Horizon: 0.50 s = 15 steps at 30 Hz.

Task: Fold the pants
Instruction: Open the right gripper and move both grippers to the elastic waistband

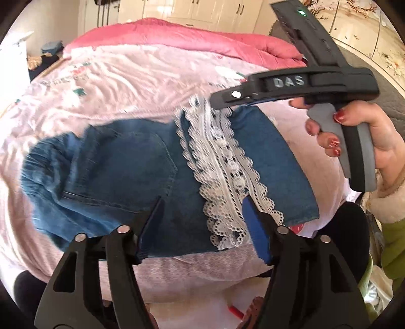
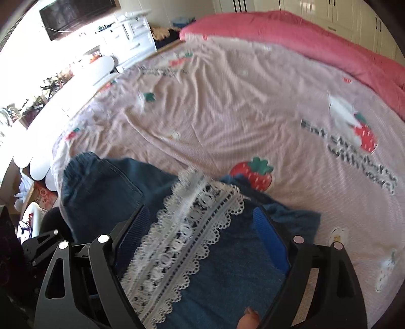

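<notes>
Item: blue denim pants [image 1: 121,172], folded into a compact bundle, lying on the near part of a bed covered by a pink strawberry-print sheet [image 2: 227,108]. A band of white lace trim [image 1: 222,172] runs across the upper layer of the denim; a back pocket shows on the layer to its left in the left wrist view. The waistband end is bunched at the far left of the bundle. Left gripper [image 1: 202,222]: jaws spread wide, poised over the near edge of the pants between pocket and lace, blue pads showing on the inner faces; nothing between them, and contact with the cloth cannot be told. Right gripper [image 2: 200,227]: jaws likewise spread wide, straddling the lace band over the denim, holding nothing. In the left wrist view the same tool appears from the side, black, marked "DAS", its tip above the far end of the lace, held by a right hand [image 1: 354,136] with red-painted nails. Surroundings: a rolled pink quilt [image 1: 177,40] along the far side of the bed; cream wardrobe doors [image 2: 316,10] behind it; a white dresser [image 2: 131,33] and a dark wall-mounted screen [image 2: 73,15] at far left in the right wrist view. Both pictures are somewhat blurred.
</notes>
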### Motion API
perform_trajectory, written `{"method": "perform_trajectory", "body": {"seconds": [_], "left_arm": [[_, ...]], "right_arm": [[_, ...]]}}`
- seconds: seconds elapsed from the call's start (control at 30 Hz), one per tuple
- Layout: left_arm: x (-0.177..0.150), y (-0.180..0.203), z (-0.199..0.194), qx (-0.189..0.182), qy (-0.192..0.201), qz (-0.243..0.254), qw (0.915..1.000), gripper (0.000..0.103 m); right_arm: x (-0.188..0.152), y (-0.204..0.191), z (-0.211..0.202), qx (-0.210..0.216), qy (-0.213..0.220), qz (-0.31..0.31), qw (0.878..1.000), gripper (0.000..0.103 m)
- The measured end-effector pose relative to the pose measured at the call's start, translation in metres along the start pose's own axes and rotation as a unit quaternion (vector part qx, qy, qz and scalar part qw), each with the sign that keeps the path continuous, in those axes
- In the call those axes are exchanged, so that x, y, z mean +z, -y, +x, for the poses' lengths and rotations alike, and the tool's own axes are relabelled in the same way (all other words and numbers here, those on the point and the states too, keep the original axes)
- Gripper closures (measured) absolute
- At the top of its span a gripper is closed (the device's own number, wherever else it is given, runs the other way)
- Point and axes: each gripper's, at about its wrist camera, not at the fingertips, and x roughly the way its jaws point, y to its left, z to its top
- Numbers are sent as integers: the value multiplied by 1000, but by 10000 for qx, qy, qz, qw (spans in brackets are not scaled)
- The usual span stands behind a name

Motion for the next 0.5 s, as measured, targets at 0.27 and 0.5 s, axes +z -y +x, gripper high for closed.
{"method": "perform_trajectory", "body": {"seconds": [0.27, 0.5], "left_arm": [[10, -15, -33, 368, 346, -176, 9986, 26], [9, -25, -58, 564, 559, -314, 9963, 14]], "right_arm": [[12, -13, -20, -29, 218, -94, 9997, 13], [17, -30, -27, -20, 289, -182, 9994, 11]]}}
